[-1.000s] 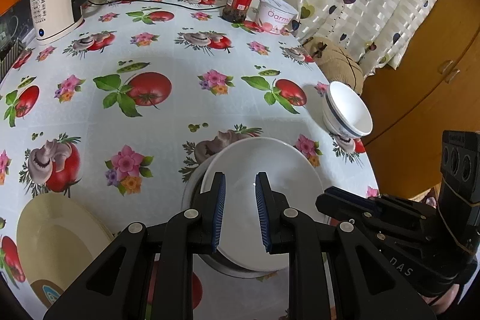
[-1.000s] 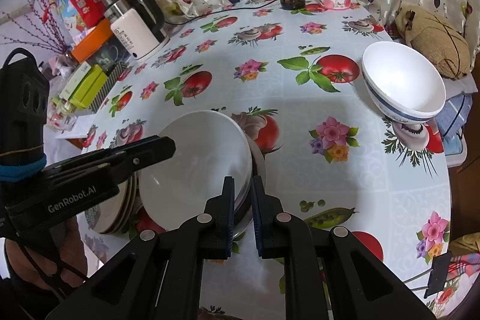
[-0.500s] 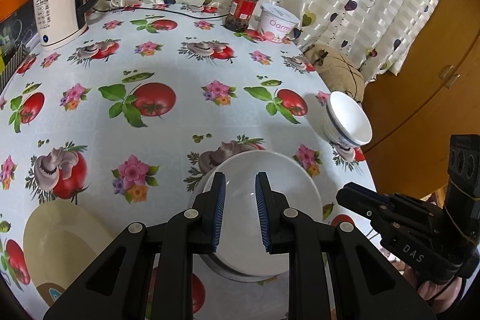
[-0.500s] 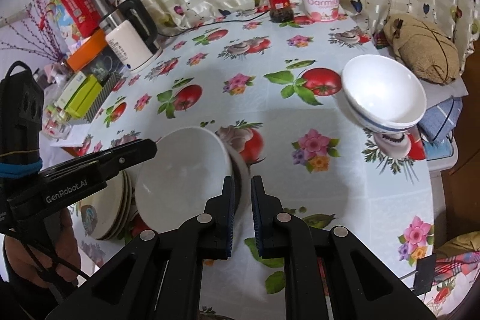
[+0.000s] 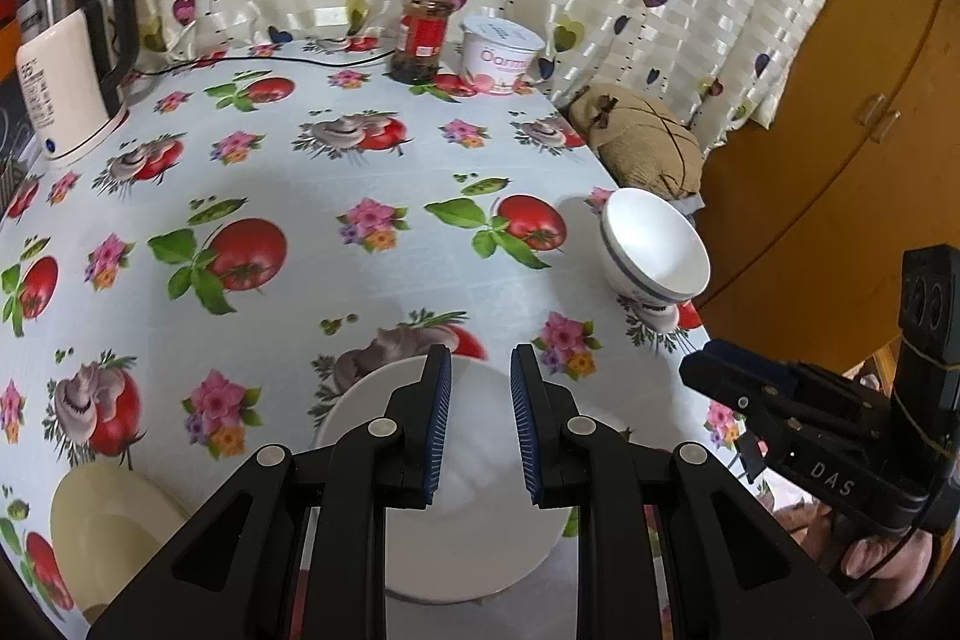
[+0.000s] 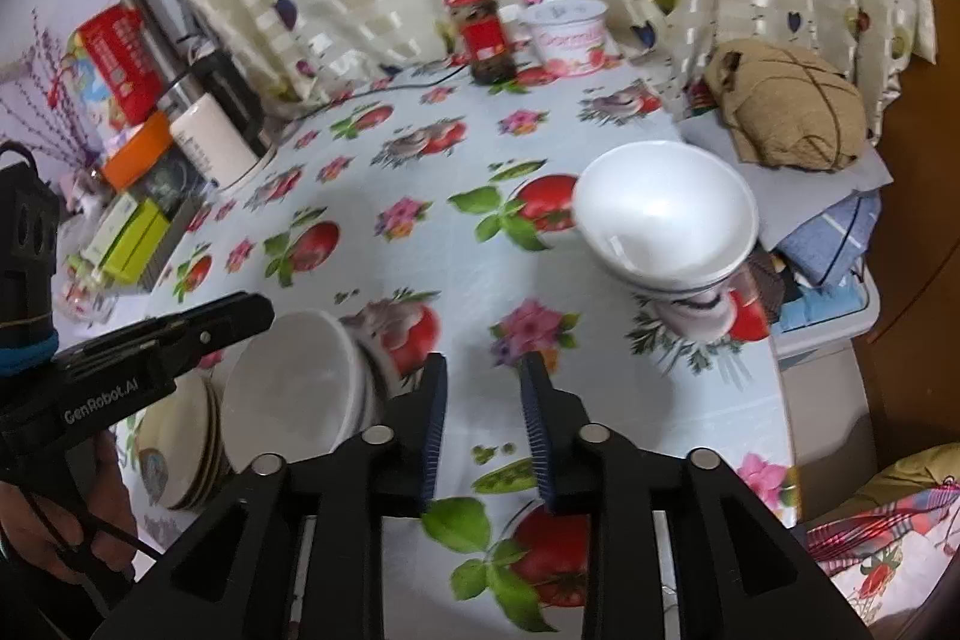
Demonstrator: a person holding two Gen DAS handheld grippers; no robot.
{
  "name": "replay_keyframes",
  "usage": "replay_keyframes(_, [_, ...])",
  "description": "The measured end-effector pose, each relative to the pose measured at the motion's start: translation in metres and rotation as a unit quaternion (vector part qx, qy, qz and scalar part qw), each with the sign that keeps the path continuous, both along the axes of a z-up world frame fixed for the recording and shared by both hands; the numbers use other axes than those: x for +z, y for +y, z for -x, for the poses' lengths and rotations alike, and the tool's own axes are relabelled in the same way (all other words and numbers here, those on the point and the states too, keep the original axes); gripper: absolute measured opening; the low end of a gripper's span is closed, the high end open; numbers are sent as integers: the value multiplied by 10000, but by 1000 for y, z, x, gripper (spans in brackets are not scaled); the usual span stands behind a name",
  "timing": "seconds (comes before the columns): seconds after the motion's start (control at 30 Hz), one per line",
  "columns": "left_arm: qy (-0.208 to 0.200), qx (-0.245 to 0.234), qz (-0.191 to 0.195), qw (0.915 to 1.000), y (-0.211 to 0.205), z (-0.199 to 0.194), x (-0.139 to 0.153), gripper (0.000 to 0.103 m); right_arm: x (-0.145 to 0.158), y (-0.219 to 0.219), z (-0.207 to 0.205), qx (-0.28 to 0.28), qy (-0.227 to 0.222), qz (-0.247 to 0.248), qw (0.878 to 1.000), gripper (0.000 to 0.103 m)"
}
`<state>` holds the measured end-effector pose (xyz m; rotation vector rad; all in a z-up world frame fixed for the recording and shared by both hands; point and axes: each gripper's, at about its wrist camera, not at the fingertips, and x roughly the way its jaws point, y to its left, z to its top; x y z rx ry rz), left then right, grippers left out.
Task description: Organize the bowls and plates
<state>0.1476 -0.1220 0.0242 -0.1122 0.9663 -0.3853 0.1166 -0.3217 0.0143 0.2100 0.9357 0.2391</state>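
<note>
A white bowl (image 5: pixel 474 508) sits on stacked plates near the table's front edge, directly under my left gripper (image 5: pixel 480 376). Its jaws stand a little apart with nothing between them. The same white bowl (image 6: pixel 294 394) lies left of my right gripper (image 6: pixel 485 370), whose jaws are opening over bare tablecloth with nothing between them. A stack of cream plates (image 6: pixel 180 448) stands beside the bowl; its top cream plate (image 5: pixel 108 526) shows at lower left. A white bowl with a blue stripe (image 6: pixel 666 226) stands at the table's right edge, the striped bowl (image 5: pixel 654 250) well ahead of both grippers.
At the back stand a red-lidded jar (image 5: pixel 423 31), a yoghurt tub (image 5: pixel 501 55) and a kettle (image 5: pixel 66 82) with its cord. A tan bundle (image 6: pixel 786 106) and folded cloths lie off the table's right edge. A wooden cabinet (image 5: pixel 840 148) is on the right.
Both grippers have drawn back and risen from the white bowl, which stays on its stack. The right gripper's jaws, shut before, have parted, and it has swung right toward the striped bowl.
</note>
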Motion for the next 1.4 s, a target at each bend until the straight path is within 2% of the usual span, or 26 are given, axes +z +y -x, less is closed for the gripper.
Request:
replay_keyframes(0.17, [-4,-140,-20,9999,-13,-6,2,21,1,-15,-4,-205,-24,20,9998,32])
replay_keyframes(0.73, [318,-642,191,9972,-68,-44,-2,21,-5,-71,-29,-986,120,-9,9951,32])
replay_keyframes(1.13, [790,-606,412,9942,-97,-81,-17,22,-25,-101,-52,-1340,330,-123,9904,32])
replay_keyframes(1.4, [892,-592,523,9929,-114,-99,-21,22,-31,-106,-63,-1381,375,-169,9896,31])
